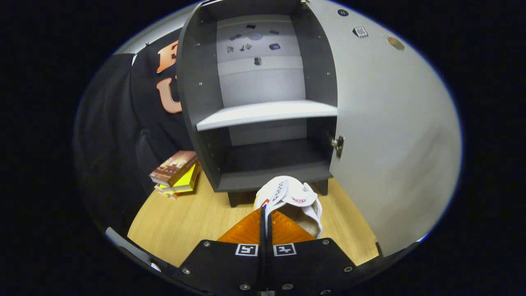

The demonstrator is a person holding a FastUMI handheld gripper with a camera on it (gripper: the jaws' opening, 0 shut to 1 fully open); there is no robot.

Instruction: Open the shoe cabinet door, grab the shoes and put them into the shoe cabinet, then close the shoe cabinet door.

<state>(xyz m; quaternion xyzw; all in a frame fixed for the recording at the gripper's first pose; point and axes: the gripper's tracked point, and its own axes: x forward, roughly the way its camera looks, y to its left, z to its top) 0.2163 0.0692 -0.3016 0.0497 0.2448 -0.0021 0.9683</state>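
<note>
Tongs pinching white shoe, facing open shoe cabinet; door swung wide.

Staged booth: black cloth wall (draped), wood-look floor.

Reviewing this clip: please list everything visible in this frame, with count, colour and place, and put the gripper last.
shoe cabinet: one, dark grey, standing on the floor, beyond the fingers.
cabinet door: one, light grey, swung open beside the cabinet's opening, with a metal hinge.
shelf: one, white, midway up inside the cabinet, bare.
shoe: one, white with red marks, just ahead of the fingertips, in front of the lower compartment.
books: small stack, brown and yellow, on the floor beside the cabinet.
floor: light wood.
gripper: one, orange fingers on black body, closed together, pinching the shoe's edge.
</note>
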